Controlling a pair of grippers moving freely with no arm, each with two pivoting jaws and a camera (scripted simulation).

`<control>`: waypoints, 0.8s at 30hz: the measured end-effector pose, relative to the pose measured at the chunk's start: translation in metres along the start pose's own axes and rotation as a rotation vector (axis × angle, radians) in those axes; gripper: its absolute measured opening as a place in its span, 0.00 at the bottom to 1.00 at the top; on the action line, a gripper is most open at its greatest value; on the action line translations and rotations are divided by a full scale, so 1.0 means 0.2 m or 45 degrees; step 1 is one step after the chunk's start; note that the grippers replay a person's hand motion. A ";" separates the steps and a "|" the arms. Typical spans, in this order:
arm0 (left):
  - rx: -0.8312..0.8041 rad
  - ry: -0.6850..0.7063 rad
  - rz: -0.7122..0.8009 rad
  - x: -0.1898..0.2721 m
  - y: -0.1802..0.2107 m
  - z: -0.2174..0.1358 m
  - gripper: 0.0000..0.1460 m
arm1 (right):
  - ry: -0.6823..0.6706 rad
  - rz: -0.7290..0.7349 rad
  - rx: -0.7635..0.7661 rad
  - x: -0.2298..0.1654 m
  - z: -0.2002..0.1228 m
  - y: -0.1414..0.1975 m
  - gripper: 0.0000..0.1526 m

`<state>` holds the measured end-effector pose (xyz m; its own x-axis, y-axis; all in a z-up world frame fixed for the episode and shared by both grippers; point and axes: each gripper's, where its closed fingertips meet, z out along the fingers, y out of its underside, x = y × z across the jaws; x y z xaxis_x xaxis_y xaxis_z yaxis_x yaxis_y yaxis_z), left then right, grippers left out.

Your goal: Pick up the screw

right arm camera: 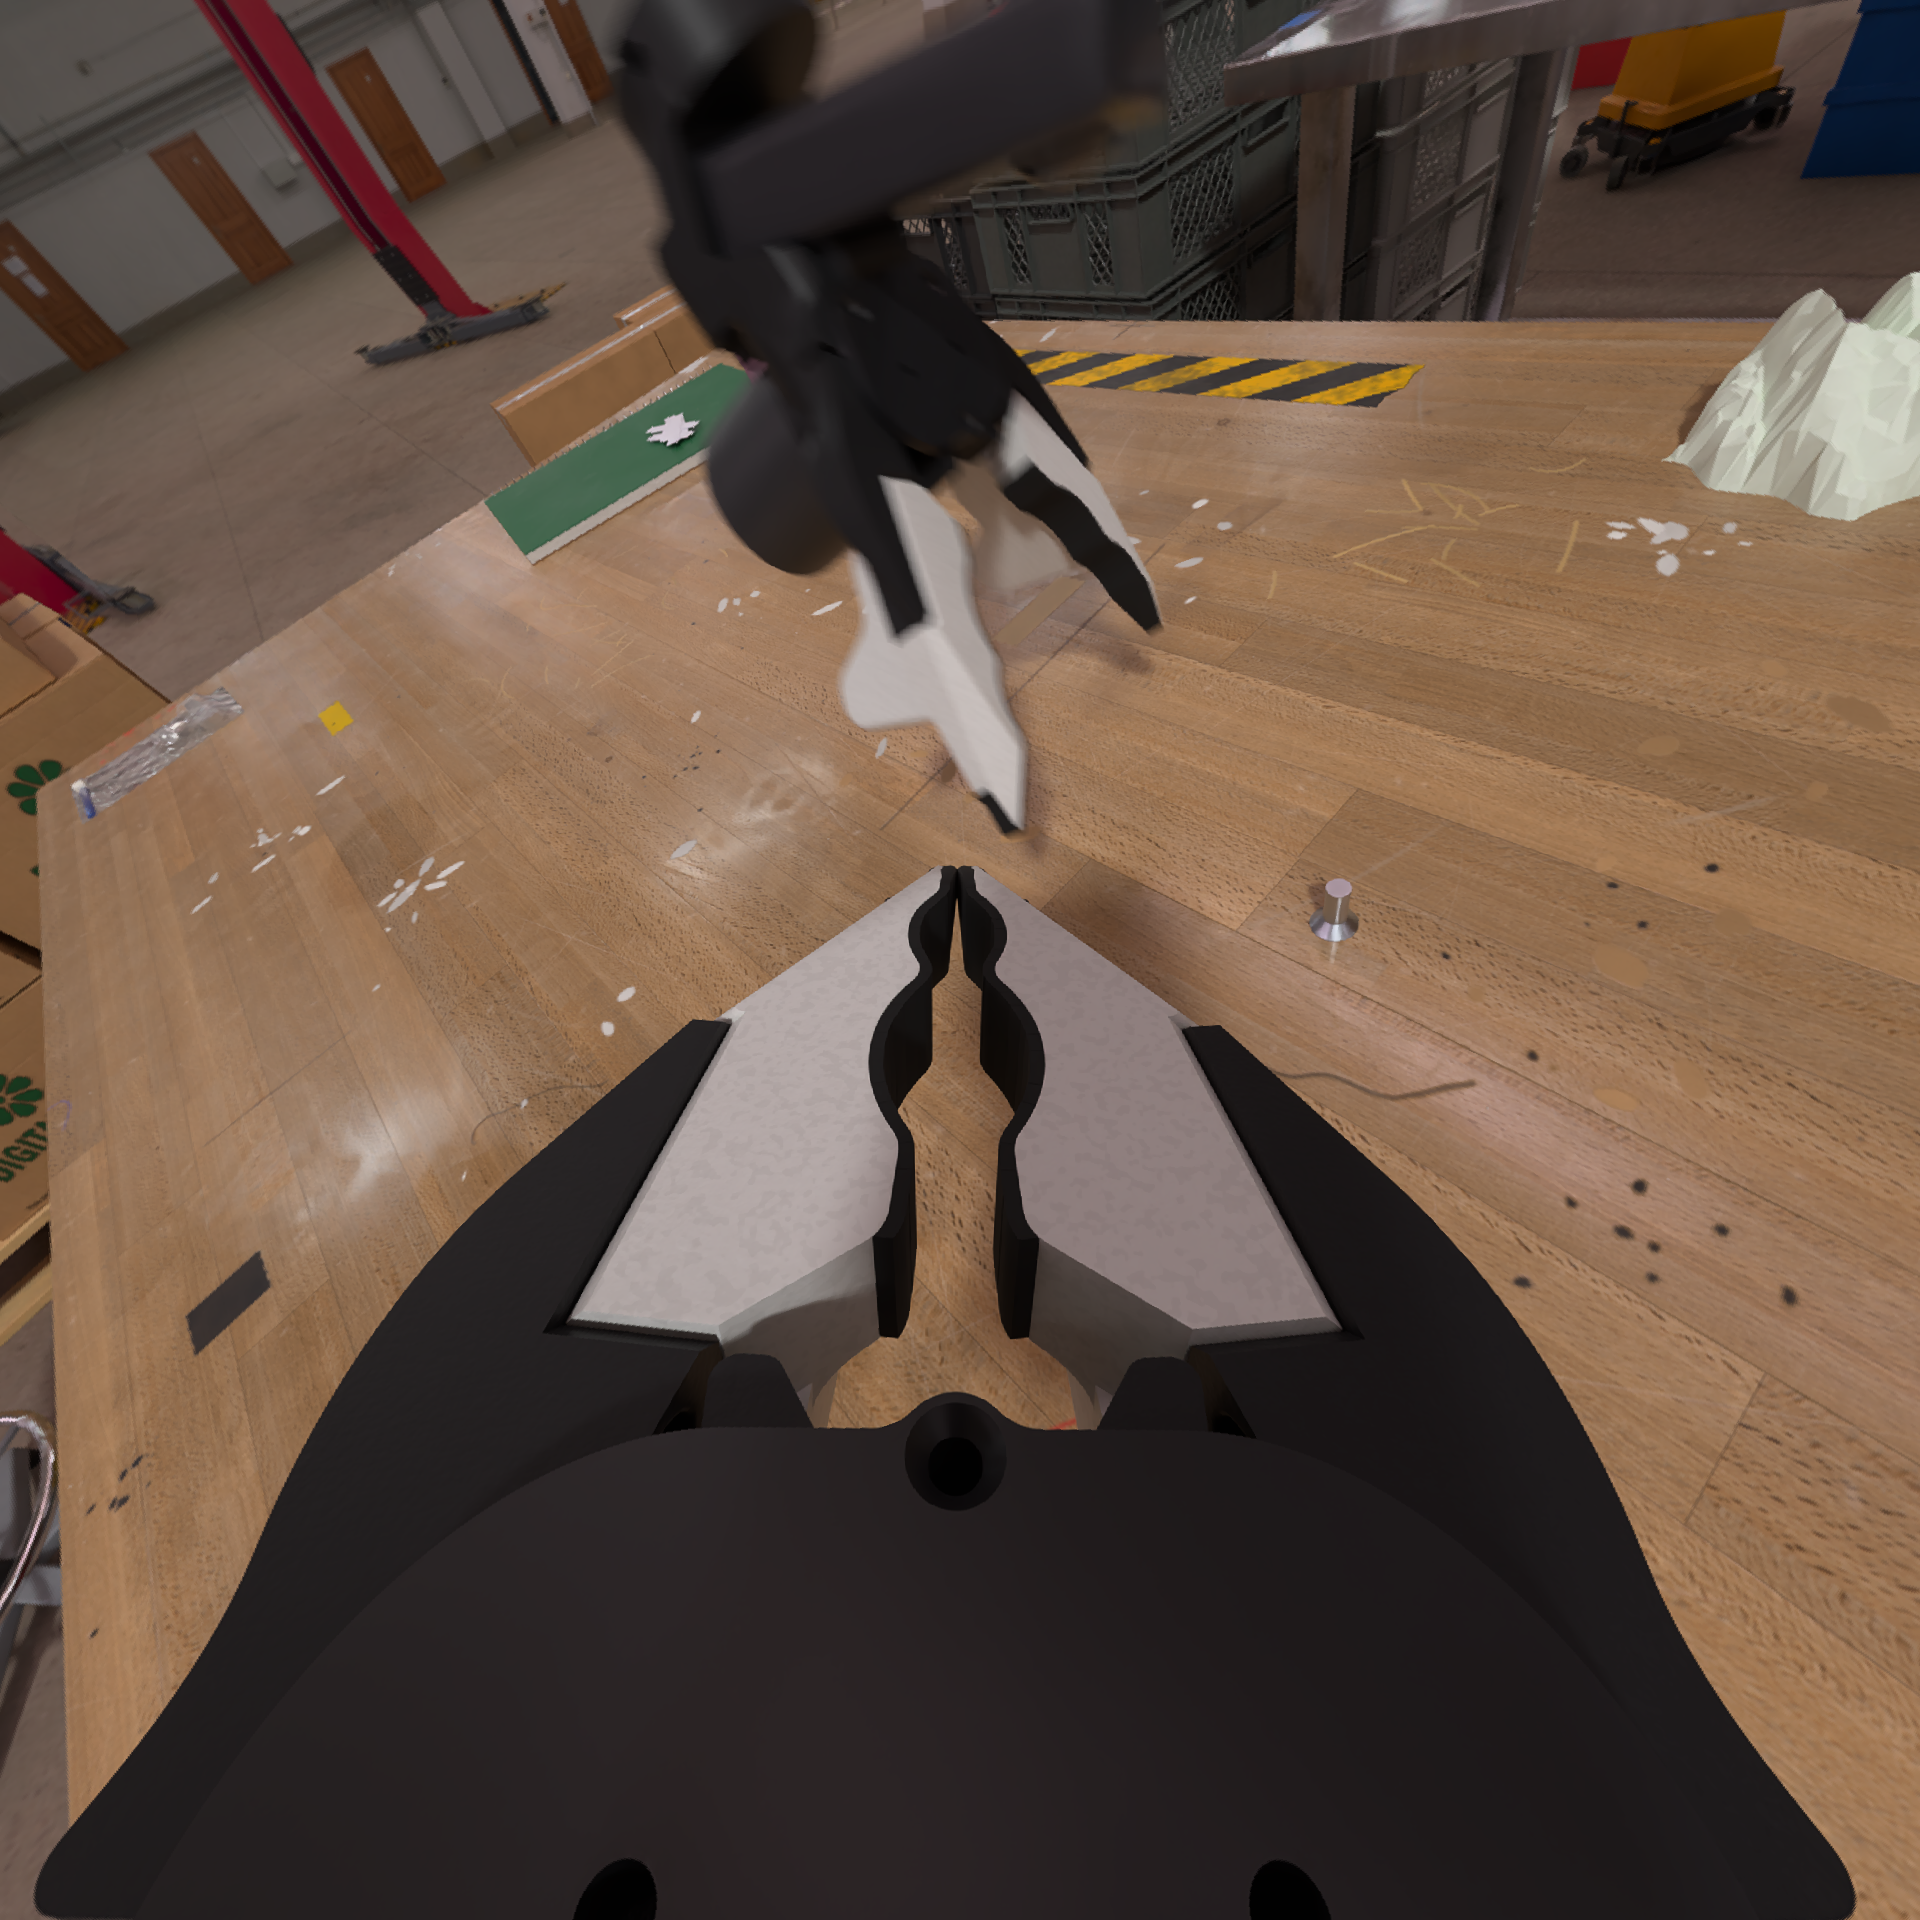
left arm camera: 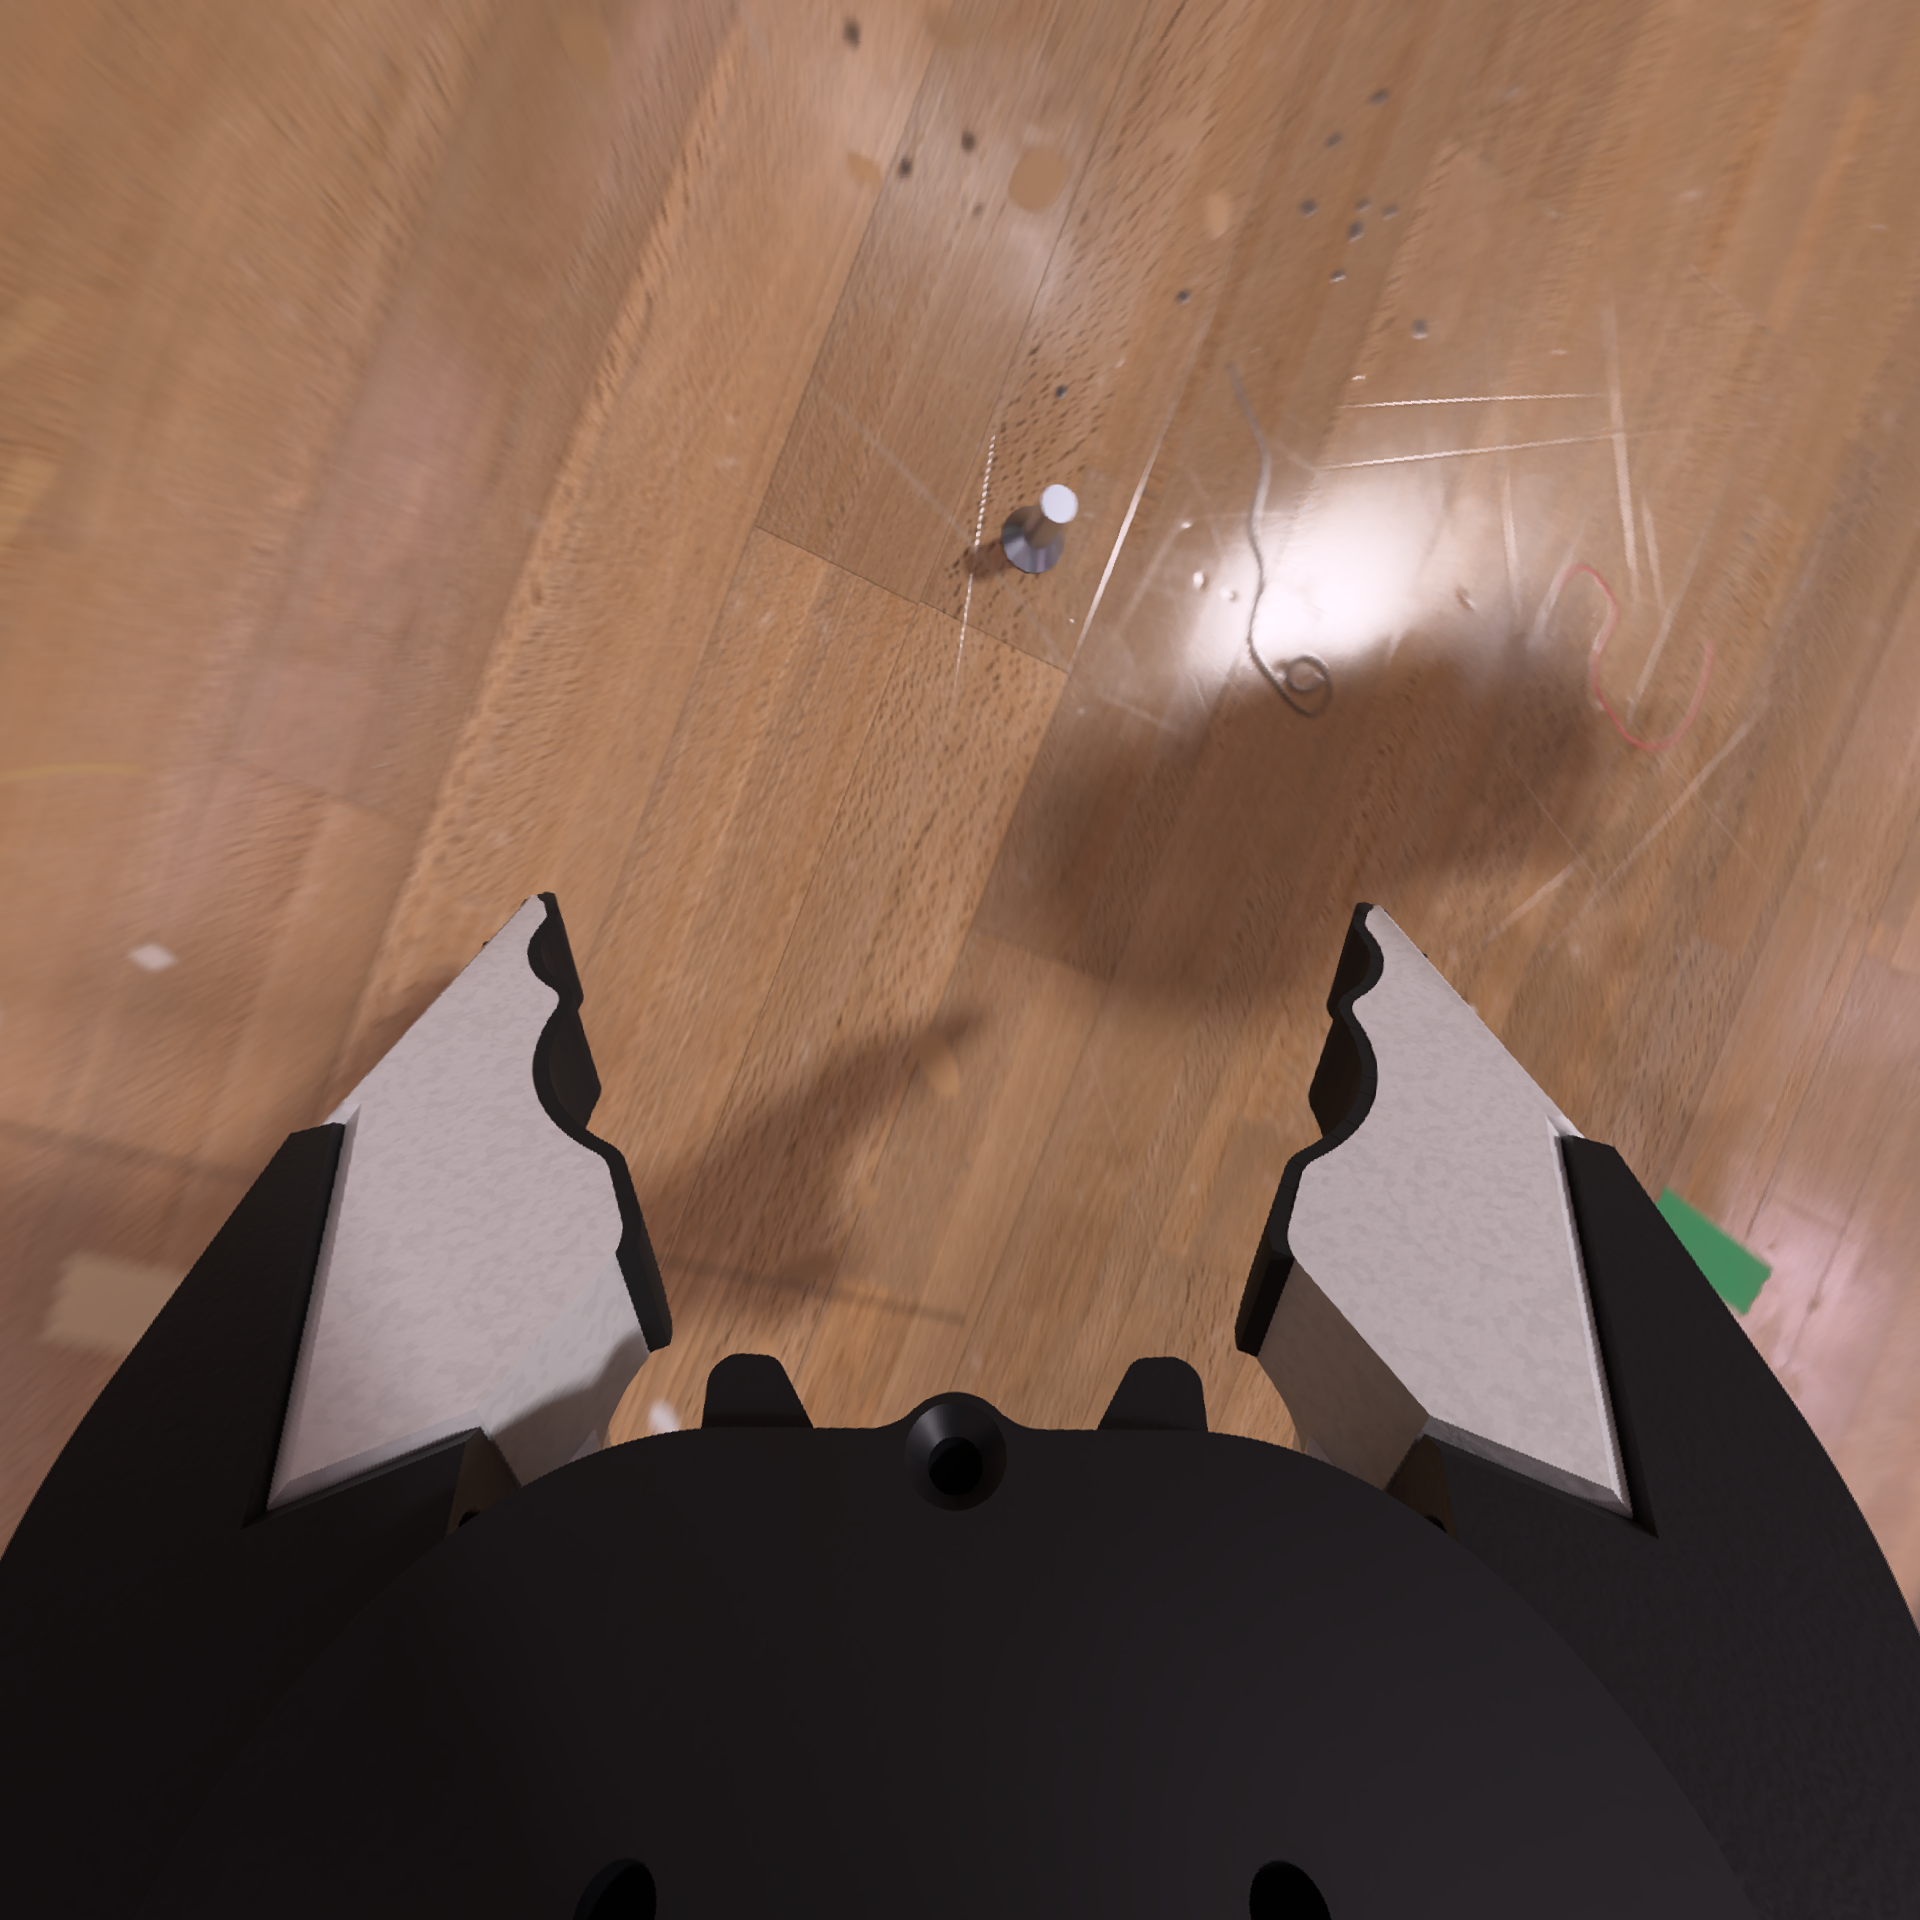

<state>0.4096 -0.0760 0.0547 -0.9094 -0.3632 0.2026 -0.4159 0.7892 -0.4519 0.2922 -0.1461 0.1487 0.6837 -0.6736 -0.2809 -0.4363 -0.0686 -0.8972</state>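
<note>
The screw (left arm camera: pixel 1037 532) is a small silver metal piece standing head-down on the wooden table (left arm camera: pixel 727 727), shaft pointing up. In the left wrist view it lies ahead of my left gripper (left arm camera: pixel 956 914), which is open wide, empty and above the table. In the right wrist view the screw (right arm camera: pixel 1333 912) stands to the right of my right gripper (right arm camera: pixel 956 875), which is shut and empty. The left gripper (right arm camera: pixel 1081 717) also shows there, blurred, hovering open above the table, left of and beyond the screw.
A white crumpled lump (right arm camera: pixel 1829 416) sits at the table's far right. A green board (right arm camera: pixel 613 462) lies at the far left edge, yellow-black hazard tape (right arm camera: pixel 1216 376) along the far edge. Cardboard boxes (right arm camera: pixel 31 790) stand to the left. Grey crates (right arm camera: pixel 1143 229) stand beyond.
</note>
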 end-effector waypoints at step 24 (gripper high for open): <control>-0.092 -0.098 -0.001 0.00 -0.23 0.28 0.54 | 0.027 0.005 0.108 0.02 -0.14 -0.03 0.00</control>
<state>0.4297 -0.1407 0.0268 -0.9071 -0.3990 0.1344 -0.4187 0.8215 -0.3872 0.2816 -0.1702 0.1627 0.6689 -0.6893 -0.2782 -0.3873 -0.0036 -0.9220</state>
